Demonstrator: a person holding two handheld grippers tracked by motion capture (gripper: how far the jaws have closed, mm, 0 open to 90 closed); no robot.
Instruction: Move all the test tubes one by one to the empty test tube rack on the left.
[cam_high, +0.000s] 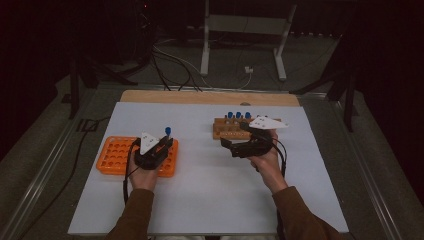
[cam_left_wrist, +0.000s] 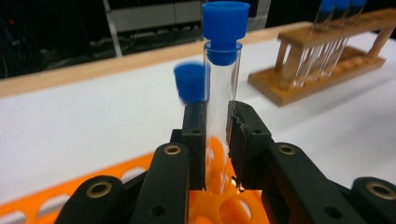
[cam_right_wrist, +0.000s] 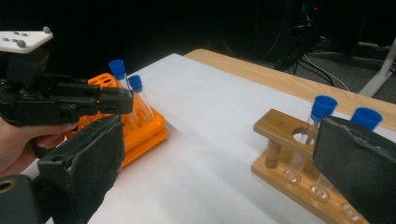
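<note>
White tabletop bare between racks; left claw pinching capped tube, right claw spread wide.

A white sheet covers the bench, whose bare wooden edge shows along the far side; beyond it, on the grey floor, stand the pale legs of a metal stand, with dark and white cables trailing between them; a white plug lies near the stand's right foot.
</note>
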